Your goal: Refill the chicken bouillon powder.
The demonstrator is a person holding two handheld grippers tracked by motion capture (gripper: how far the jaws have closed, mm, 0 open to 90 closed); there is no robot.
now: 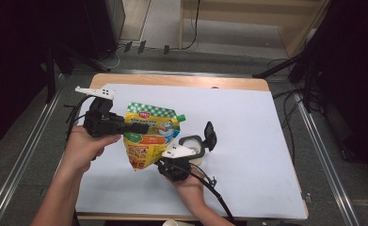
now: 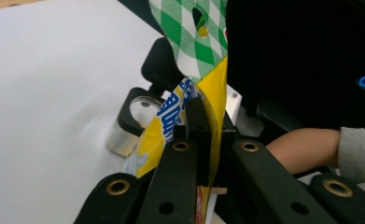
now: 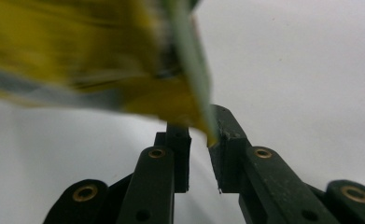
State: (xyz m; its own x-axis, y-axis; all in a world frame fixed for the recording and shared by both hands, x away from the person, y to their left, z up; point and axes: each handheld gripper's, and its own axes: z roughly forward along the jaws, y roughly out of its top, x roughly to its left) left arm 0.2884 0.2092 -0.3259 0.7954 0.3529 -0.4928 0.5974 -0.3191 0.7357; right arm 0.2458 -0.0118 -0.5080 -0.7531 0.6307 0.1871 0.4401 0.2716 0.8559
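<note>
- the yellow pouch point(image 1: 149, 134) with a green-checked top and a green cap at its right corner is held up above the white tabletop point(image 1: 247, 122), tilted, between the two grippers.
- the left gripper point(image 1: 133, 127) comes in from the left side of the high view, the person's left hand point(image 1: 85, 146) wrapped round its body; its fingers point(image 2: 196, 126) are clamped on the pouch's edge (in the left gripper view the yellow film runs straight down between them, with the checked band rising above).
- the right gripper point(image 3: 200, 140) sits below the pouch's lower right corner, held in the right hand point(image 1: 191, 186); in the right gripper view its fingers stand slightly apart, and the blurred lower edge of the pouch dips into the gap between them, just meeting the right-hand finger point(image 3: 227, 140). whether they actually pinch the film i cannot tell.
- a round glass jar point(image 1: 193, 146) with a black hinged lid point(image 1: 210, 135) flipped up stands on the tabletop just right of the pouch, close beside the right gripper.
</note>
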